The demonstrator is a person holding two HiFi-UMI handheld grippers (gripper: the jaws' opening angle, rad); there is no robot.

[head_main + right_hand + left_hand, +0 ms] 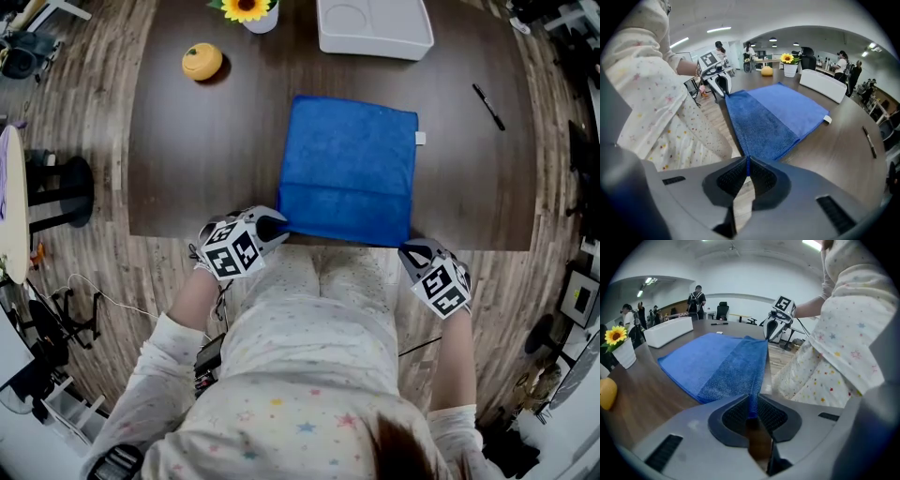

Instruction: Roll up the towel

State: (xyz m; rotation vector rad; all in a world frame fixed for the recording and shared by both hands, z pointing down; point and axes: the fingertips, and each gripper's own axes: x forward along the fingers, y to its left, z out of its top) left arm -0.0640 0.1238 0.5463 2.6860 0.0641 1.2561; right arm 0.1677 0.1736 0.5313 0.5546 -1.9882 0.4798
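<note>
The fingers [733, 416] of the left gripper [752, 405] are clenched on the near left corner of the blue towel [717, 362]. Those of the right gripper [747, 165] pinch its near right corner. The towel lies on the tabletop [206, 159], its near strip turned over. It looks soft, light and limp and would likely sag between grips, so holding both corners suits an even roll.

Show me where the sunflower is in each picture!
Head view: the sunflower is at the top edge, left of the middle.
Left gripper view: the sunflower is at the far left, about halfway up.
Right gripper view: the sunflower is near the top, right of the middle.
Shared landmark: the white tray sits to its right in every view, beyond the blue towel.
</note>
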